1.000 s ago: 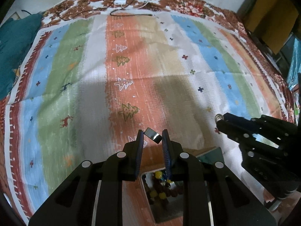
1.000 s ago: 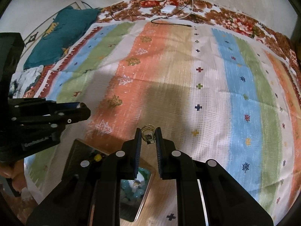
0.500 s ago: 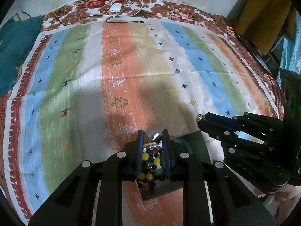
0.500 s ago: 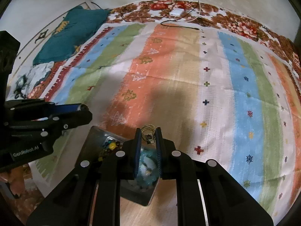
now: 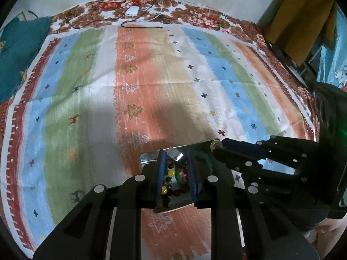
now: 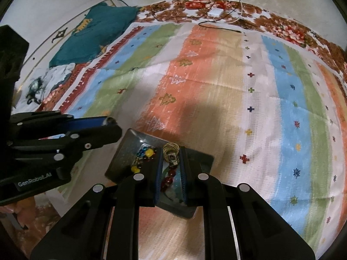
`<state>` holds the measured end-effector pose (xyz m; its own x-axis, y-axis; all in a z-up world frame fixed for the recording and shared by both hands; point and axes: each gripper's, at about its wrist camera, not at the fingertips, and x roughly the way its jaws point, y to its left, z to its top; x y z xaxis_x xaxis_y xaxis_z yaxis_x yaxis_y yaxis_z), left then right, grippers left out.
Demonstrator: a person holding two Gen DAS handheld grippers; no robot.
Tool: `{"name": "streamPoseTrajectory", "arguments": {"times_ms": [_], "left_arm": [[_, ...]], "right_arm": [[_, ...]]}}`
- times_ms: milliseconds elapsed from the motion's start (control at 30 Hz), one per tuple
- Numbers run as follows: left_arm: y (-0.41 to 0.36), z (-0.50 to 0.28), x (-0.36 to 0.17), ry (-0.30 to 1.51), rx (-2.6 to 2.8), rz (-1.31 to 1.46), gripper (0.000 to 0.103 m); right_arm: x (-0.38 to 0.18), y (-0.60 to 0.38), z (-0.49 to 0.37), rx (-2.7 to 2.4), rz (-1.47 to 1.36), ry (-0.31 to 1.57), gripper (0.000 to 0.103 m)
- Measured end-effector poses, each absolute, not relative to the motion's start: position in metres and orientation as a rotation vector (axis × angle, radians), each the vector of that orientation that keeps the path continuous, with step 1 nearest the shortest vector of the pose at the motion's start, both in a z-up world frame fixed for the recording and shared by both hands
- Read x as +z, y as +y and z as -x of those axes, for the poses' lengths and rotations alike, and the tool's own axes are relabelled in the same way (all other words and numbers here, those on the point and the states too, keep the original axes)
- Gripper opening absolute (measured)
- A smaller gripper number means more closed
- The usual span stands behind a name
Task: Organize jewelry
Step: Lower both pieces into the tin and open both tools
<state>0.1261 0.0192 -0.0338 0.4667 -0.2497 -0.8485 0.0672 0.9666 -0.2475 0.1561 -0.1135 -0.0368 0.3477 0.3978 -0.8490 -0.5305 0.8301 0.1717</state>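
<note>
both claws have drifted over the steel tray [image 6: 196, 156], which earlier sat low under the fingers and now fills the lower centre. my right gripper [image 6: 171, 155] pinches a gold coil ring [image 6: 170, 148], long axis running up-frame; my left gripper [image 5: 175, 153] narrowly clamps a silver band [image 5: 173, 151], tilted. risk: releasing now, either could bounce off the beads [image 6: 147, 152] onto the striped cloth [image 5: 151, 75].

Striped cloth [image 5: 91, 117] covers the floral bedspread [image 5: 199, 17]; metal tray [image 6: 123, 151], teal cloth [image 6: 95, 36] lie there
</note>
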Motion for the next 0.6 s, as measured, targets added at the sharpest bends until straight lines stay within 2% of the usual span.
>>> {"name": "streamPoseTrajectory", "arguments": {"times_ms": [67, 100, 167, 333, 400, 533, 600], "left_arm": [[0.019, -0.124, -0.034, 1.069, -0.199, 0.191, 0.023], [0.019, -0.124, -0.033, 1.066, -0.191, 0.195, 0.028], [0.021, -0.122, -0.033, 1.062, -0.184, 0.209, 0.032], [0.027, -0.113, -0.032, 1.054, -0.172, 0.219, 0.045], [0.029, -0.108, -0.031, 1.050, -0.167, 0.221, 0.052], [0.032, -0.099, -0.031, 1.047, -0.167, 0.218, 0.060], [0.032, -0.093, -0.030, 1.042, -0.166, 0.217, 0.069]], "right_arm": [[-0.036, -0.114, -0.154, 0.608, 0.132, 1.061, 0.018], [-0.037, -0.114, -0.153, 0.609, 0.129, 1.064, 0.027], [-0.037, -0.116, -0.151, 0.605, 0.128, 1.064, 0.037], [-0.035, -0.123, -0.146, 0.590, 0.123, 1.050, 0.044], [-0.034, -0.127, -0.143, 0.581, 0.114, 1.045, 0.051], [-0.031, -0.132, -0.136, 0.561, 0.127, 1.025, 0.058], [-0.030, -0.135, -0.132, 0.559, 0.130, 1.017, 0.062]]}}
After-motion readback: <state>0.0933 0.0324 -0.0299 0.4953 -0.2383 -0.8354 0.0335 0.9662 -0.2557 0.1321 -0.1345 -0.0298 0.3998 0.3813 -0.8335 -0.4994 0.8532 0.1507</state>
